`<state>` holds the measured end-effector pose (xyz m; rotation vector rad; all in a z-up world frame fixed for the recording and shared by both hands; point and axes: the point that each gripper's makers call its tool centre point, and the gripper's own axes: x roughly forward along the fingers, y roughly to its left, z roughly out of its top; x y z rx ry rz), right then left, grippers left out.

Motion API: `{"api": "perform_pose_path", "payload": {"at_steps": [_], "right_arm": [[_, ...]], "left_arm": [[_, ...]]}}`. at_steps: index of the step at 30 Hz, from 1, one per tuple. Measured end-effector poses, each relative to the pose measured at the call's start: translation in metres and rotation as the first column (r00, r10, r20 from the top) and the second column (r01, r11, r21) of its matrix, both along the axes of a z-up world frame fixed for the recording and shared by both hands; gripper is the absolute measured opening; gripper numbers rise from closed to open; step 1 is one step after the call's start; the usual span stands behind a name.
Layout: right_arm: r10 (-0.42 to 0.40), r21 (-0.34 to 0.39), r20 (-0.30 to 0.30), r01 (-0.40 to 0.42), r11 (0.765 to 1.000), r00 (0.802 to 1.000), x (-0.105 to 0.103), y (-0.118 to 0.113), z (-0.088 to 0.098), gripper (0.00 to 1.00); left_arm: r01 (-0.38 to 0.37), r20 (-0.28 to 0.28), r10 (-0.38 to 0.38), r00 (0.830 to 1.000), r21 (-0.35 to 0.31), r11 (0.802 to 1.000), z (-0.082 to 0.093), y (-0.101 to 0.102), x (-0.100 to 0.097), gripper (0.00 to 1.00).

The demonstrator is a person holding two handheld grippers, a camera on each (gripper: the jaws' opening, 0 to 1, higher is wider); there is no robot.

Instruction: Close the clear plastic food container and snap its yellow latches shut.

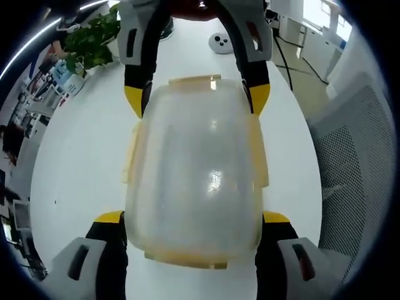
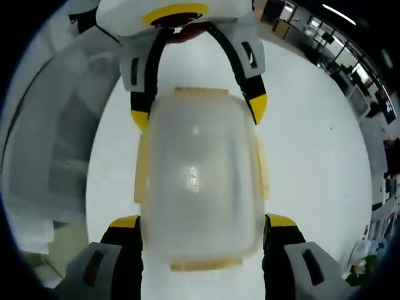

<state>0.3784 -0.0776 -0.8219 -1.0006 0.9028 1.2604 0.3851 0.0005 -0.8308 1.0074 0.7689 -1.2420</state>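
Container (image 1: 195, 181) sits mid-frame on white table (image 1: 81, 162) in both views, lid on, yellow latches (image 1: 259, 156) along its edges. Left gripper (image 1: 194, 217) spread wide, jaws straddling the container's near end at frame bottom; can't tell if they touch its sides. Right gripper (image 2: 203, 222) same in its own view: wide open, jaws flanking the container (image 2: 199, 178). Each shows in the other's view at top centre, at the far end: right gripper (image 1: 197, 99), left gripper (image 2: 199, 111). Plant (image 1: 94, 39) upper left of left gripper view, small round device (image 1: 220, 42) top centre, mesh chair (image 1: 359, 162) right.
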Motion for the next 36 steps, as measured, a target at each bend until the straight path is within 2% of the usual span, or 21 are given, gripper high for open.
{"api": "perform_pose_path", "payload": {"at_steps": [8, 19, 24, 25, 27, 31, 36], "right_arm": [[0.003, -0.004, -0.002, -0.003, 1.000, 1.000, -0.005, 0.010, -0.001, 0.79], [-0.002, -0.005, -0.006, 0.002, 1.000, 1.000, -0.012, 0.025, -0.001, 0.79], [-0.018, 0.014, -0.011, 0.018, 1.000, 1.000, -0.015, 0.037, -0.001, 0.79], [-0.012, 0.000, -0.011, 0.012, 1.000, 1.000, -0.016, 0.038, -0.002, 0.79], [-0.002, -0.026, -0.010, 0.002, 1.000, 1.000, -0.015, 0.037, -0.003, 0.79], [-0.005, -0.024, -0.009, 0.005, 1.000, 1.000, -0.016, 0.040, -0.003, 0.79], [-0.005, -0.033, -0.009, 0.005, 0.999, 1.000, -0.018, 0.044, -0.003, 0.79]], "left_arm": [[-0.003, -0.001, 0.003, 1.000, 0.024, 1.000, -0.001, 0.009, -0.006, 0.86], [-0.003, -0.001, 0.003, 1.000, 0.021, 1.000, -0.002, 0.025, -0.011, 0.86], [0.004, 0.021, -0.005, 1.000, 0.044, 0.999, -0.005, 0.036, -0.013, 0.87], [0.002, 0.018, -0.003, 1.000, 0.040, 0.999, -0.004, 0.037, -0.014, 0.87], [-0.020, -0.012, 0.020, 1.000, -0.018, 1.000, -0.001, 0.033, -0.016, 0.87], [-0.013, -0.003, 0.013, 1.000, 0.008, 1.000, -0.002, 0.038, -0.015, 0.87], [-0.016, -0.005, 0.016, 1.000, 0.006, 1.000, -0.002, 0.043, -0.016, 0.87]]}}
